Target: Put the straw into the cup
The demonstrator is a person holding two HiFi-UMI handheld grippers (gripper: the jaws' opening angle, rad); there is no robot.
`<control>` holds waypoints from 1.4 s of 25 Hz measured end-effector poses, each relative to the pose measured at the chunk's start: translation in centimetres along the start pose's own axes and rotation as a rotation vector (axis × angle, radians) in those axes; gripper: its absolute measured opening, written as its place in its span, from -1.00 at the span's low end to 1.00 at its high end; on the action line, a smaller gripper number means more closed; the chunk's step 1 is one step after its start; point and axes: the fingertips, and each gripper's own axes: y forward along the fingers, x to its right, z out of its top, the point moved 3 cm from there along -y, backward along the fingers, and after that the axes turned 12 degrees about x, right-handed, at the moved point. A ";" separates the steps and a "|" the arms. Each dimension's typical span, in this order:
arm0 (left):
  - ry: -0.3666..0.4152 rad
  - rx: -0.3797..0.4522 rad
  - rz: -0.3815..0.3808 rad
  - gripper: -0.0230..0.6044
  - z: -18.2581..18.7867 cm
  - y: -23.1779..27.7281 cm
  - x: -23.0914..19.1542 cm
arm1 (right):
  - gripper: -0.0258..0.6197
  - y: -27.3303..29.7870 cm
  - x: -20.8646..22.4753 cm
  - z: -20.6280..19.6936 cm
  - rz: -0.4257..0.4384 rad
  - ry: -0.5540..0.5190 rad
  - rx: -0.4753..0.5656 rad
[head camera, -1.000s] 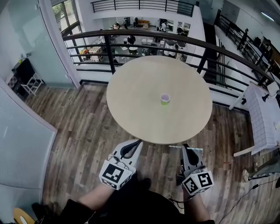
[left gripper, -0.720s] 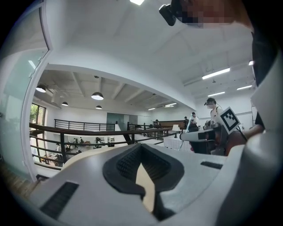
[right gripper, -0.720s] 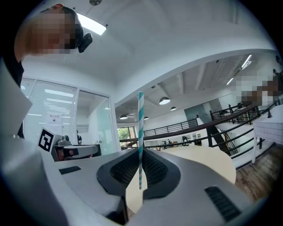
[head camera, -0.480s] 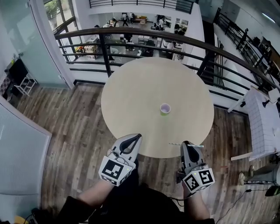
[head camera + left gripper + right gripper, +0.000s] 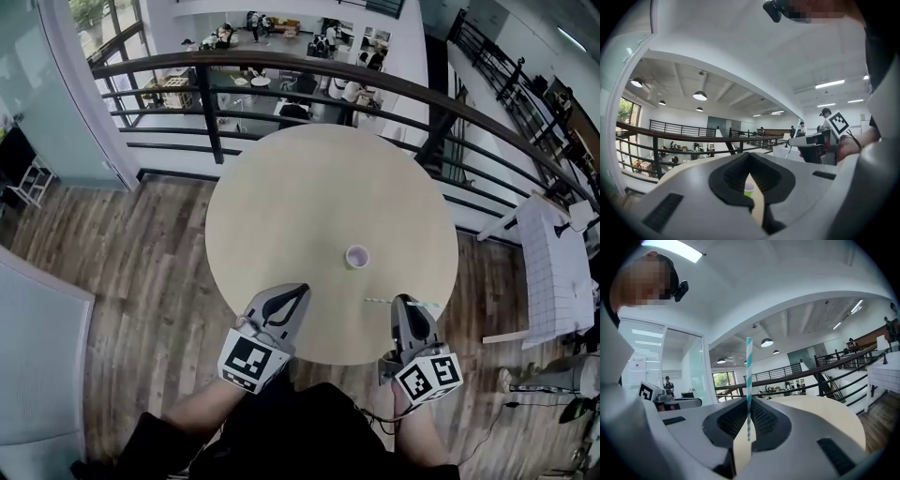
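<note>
At the near edge of the round table (image 5: 281, 206), the left gripper (image 5: 298, 291) has its jaws pressed together with nothing between them. The right gripper (image 5: 405, 302) pinches a striped straw (image 5: 375, 301) that sticks out crosswise. Just beyond, the cup (image 5: 357, 256) stands upright on the table, apart from both grippers. A railing (image 5: 281, 66) curves behind the table.

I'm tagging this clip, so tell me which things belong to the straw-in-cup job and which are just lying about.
Job: striped straw, clamped in the right gripper; cup; round table it stands on.
Just there: left gripper, shut and empty; railing; white table.
</note>
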 end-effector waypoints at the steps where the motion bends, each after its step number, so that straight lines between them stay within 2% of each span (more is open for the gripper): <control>1: -0.003 -0.002 -0.008 -0.92 -0.2 0.4 -0.8 | -0.81 0.9 0.0 0.0 -0.005 -0.005 0.000; 13: -0.050 -0.037 -0.047 -0.92 -3.4 6.0 -5.0 | -0.81 8.0 3.0 -2.7 -0.025 -0.021 -0.048; 19: -0.043 -0.056 -0.041 -0.92 -5.8 8.8 -5.7 | -0.81 10.2 6.4 -6.2 -0.036 0.009 -0.102; 28: -0.074 -0.107 -0.007 -0.92 -11.7 11.9 -6.3 | -0.81 13.3 11.6 -12.6 -0.067 0.040 -0.154; 35: -0.075 -0.148 0.004 -0.92 -13.1 13.0 -6.2 | -0.81 15.1 13.8 -17.3 -0.082 0.058 -0.195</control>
